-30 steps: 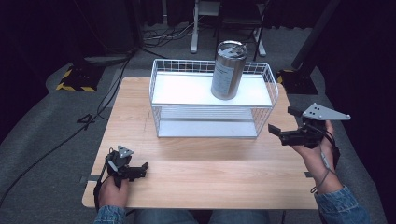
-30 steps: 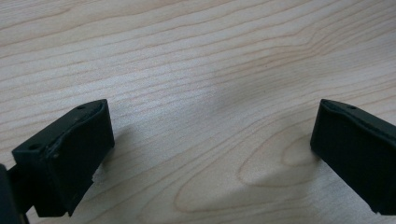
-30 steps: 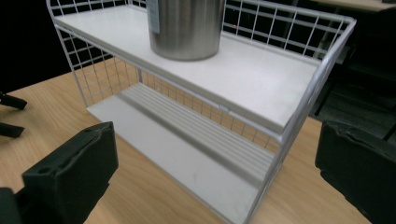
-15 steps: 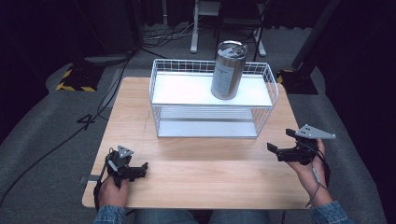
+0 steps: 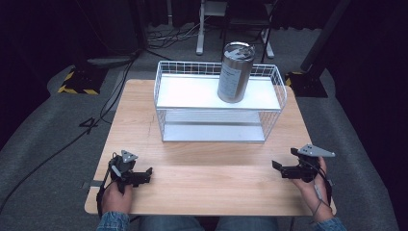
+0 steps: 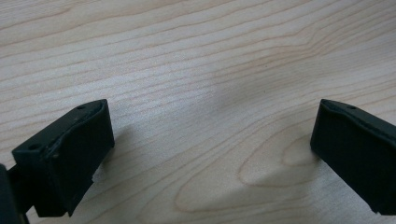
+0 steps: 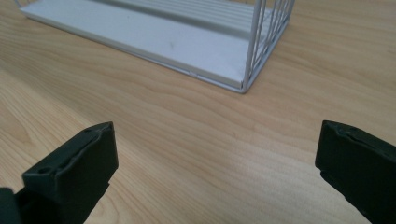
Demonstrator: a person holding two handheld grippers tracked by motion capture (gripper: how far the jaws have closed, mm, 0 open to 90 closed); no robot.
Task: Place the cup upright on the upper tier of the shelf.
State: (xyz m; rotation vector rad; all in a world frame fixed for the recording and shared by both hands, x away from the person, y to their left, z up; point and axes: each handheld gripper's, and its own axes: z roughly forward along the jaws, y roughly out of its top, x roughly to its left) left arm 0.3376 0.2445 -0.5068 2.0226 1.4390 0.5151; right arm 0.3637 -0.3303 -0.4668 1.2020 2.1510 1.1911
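Note:
A tall steel canister (image 5: 235, 71) with a paper label stands upright on the top shelf of a white wire rack (image 5: 166, 102), toward its right end. My left gripper (image 5: 146, 174) rests low on the wooden table near the front left corner, jaws wide apart and empty; in the left gripper view (image 6: 212, 140) there is bare wood between them. My right gripper (image 5: 277, 167) hovers near the front right edge, open and empty. In the right gripper view (image 7: 217, 154) the rack's lower shelf (image 7: 187, 51) lies ahead.
The wooden table (image 5: 207, 159) stretches between the two grippers in front of the rack. Around the table is grey carpet with cables (image 5: 91, 126), a yellow-black striped block (image 5: 77, 83) at the left and dark stands behind.
My right gripper has come down and back toward the table's front right edge. The left gripper and the canister have stayed where they were.

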